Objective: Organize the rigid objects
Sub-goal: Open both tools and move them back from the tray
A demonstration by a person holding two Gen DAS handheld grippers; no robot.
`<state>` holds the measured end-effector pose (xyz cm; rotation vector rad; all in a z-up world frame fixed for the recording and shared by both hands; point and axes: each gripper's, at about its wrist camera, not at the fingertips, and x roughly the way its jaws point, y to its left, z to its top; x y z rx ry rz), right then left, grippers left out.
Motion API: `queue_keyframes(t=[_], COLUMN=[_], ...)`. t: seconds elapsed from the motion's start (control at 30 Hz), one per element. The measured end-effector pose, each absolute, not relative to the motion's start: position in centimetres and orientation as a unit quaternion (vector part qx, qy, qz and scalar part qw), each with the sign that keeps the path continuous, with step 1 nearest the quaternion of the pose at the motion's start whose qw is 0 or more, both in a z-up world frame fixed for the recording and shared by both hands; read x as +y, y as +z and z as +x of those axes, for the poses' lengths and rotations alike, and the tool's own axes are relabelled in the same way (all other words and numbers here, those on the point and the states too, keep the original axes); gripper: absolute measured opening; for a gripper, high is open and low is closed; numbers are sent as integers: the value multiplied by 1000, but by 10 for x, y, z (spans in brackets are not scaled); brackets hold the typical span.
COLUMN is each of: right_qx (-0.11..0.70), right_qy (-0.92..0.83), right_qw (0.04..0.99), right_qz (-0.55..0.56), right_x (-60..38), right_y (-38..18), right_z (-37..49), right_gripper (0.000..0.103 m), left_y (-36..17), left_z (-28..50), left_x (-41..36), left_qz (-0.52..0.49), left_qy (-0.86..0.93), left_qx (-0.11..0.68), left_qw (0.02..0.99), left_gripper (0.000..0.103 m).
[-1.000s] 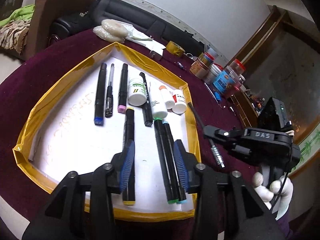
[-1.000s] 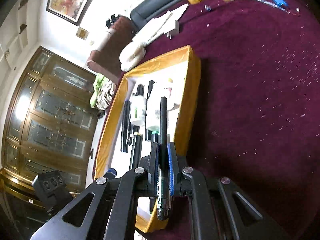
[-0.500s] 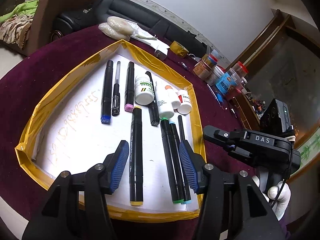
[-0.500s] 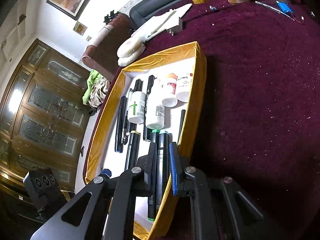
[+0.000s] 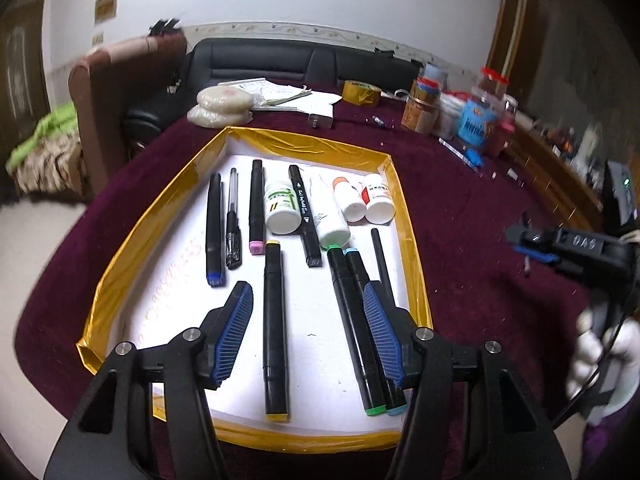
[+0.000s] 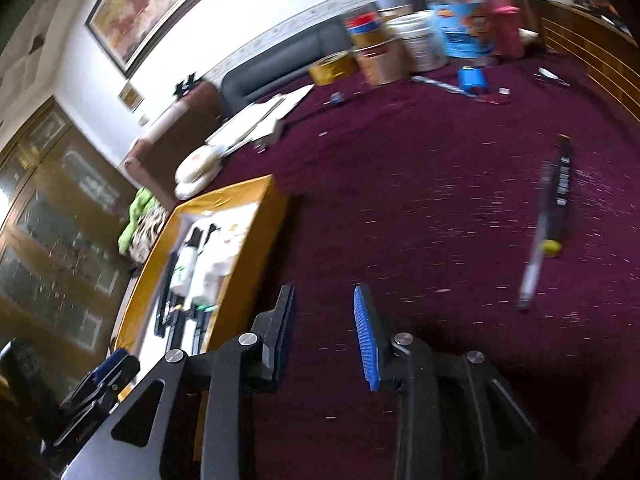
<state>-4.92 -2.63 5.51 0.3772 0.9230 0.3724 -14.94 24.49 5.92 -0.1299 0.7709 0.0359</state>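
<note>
Most markers and little bottles already sit lined up in the gold-edged tray (image 5: pixel 416 240), mid-frame. Two pens (image 6: pixel 554 216) still lie loose on the maroon counter (image 6: pixel 400 200), far right. Left tool (image 5: pixel 308 320) and right tool (image 6: pixel 324 332) are both spreading wider, nothing pinched.

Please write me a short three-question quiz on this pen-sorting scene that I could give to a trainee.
1. True or false: the white bottles lie inside the gold-edged tray.
2. Multiple choice: what lies between the right gripper jaws? A) a pen B) a bottle C) nothing
3. Short answer: where do the loose pens lie in the right wrist view?

Key
1. True; they lie at its far end, beside the markers.
2. C; the jaws are opening over bare maroon cloth.
3. On the cloth outside the tray, to the gripper's right.
</note>
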Motion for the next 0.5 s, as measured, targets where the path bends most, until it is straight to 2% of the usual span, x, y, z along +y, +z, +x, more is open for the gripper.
queue_keyframes(t=[0.5], right_qx=[427], right_qy=[128], right_qw=[865], right_qz=[229], right_x=[-114], right_y=[41], right_z=[-51], right_gripper=[28], left_y=[65], left_z=[-139], left_x=[183], left_qz=[40], left_qy=[25], left_qx=[400], left_qw=[915], left_gripper=[57])
